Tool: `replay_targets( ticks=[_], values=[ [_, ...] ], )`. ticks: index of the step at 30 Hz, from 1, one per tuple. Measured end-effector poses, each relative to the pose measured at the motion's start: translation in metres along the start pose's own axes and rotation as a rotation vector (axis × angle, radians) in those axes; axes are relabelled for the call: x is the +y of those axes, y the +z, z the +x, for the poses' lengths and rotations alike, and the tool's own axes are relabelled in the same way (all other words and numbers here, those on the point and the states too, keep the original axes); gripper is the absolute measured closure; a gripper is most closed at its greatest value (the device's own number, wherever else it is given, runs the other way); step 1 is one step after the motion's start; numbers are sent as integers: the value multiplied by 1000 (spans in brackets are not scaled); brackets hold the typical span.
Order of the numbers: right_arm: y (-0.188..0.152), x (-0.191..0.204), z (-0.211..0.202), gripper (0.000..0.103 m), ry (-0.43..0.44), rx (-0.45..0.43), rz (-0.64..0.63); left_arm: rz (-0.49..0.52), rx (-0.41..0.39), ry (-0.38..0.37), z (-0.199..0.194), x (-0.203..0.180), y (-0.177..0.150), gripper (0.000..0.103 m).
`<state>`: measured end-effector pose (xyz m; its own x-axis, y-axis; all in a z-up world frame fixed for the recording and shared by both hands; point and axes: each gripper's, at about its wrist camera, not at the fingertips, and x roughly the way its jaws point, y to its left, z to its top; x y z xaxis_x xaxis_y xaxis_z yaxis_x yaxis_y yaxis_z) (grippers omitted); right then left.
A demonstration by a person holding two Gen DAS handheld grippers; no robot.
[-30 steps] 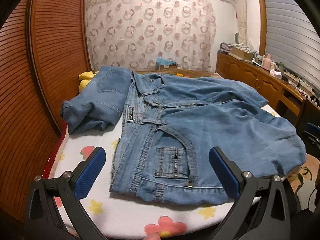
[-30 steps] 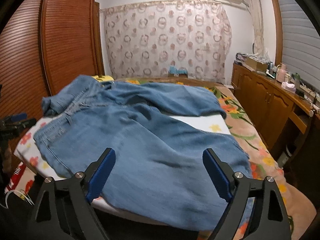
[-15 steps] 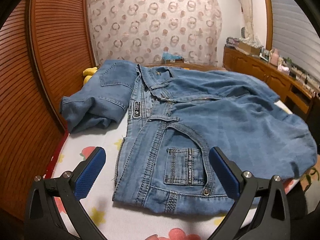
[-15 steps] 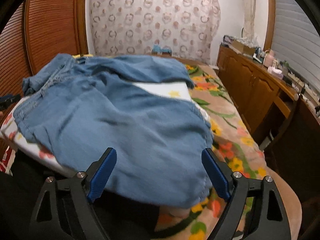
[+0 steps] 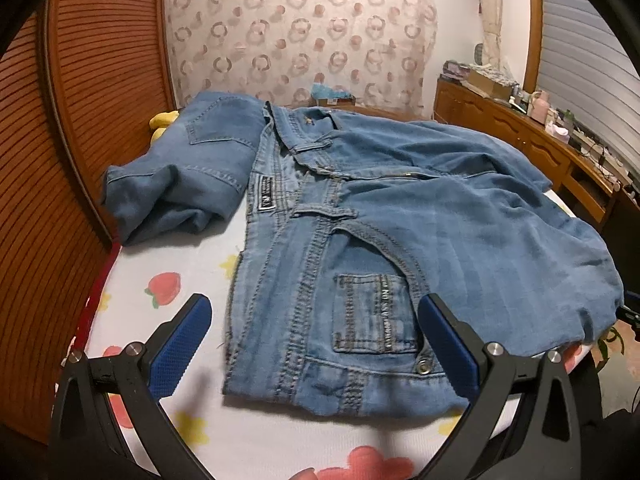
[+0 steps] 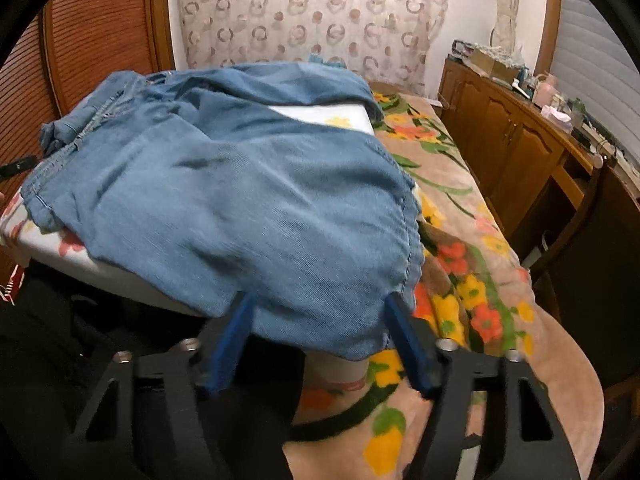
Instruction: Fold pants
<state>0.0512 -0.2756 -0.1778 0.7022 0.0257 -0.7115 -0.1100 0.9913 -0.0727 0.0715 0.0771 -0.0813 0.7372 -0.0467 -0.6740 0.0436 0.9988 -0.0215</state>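
Bedroom setting: a white sheet printed with strawberries and flowers is covering the work surface, with a floral blanket spreading along its right side in the right wrist view. A slatted wooden wardrobe is standing at the left, a ring-patterned curtain is hanging behind, and a wooden sideboard carrying small clutter is running along the right wall.

Item 1, blue jeans: lying spread across the sheet, front up, waistband toward the left, coin pocket and rivet button facing the left wrist camera. One leg is lying toward the far side and the nearer leg is draping over the sheet's right edge.

Item 2, second denim garment: lying bunched at the far left, just beside the jeans' waistband, back pocket showing. A yellow object is peeking out behind it.

Item 3, left gripper: hovering low over the near waistband corner, jaws spread wide, blue pads clear of the cloth, nothing held.

Item 4, right gripper: sitting at the hem end of the near leg, where the denim is hanging off the edge. Its jaws have just been closing, with the hem fabric bunching between them; both blue pads are meeting the cloth at its sides, partly covered by it, though whether they are pressing firmly is unclear through the blur.
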Motion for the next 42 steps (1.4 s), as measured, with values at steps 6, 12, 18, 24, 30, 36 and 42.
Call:
replay_targets(
  ticks=[6, 12, 18, 24, 30, 36, 42],
  values=[
    [2, -1, 2, 89, -34, 29, -12, -22, 12, 25, 2, 18, -5, 0],
    [12, -9, -6, 99, -11, -10, -10, -48, 19, 36, 5, 33, -11, 0],
    [23, -9, -41, 100, -13, -100, -8, -53, 33, 32, 11, 37, -16, 2],
    [33, -16, -76, 100, 1, -183, -4, -57, 39, 37, 11, 42, -18, 4],
    [30, -16, -81, 101, -6, -248, -29, -55, 58, 16, 15, 44, -22, 10],
    [48, -16, -77, 101, -27, -343, -38, -70, 58, -33, 13, 48, -26, 27],
    [50, -11, -54, 101, -17, -372, -50, -84, 66, -66, 11, 47, -32, 40]
  ],
)
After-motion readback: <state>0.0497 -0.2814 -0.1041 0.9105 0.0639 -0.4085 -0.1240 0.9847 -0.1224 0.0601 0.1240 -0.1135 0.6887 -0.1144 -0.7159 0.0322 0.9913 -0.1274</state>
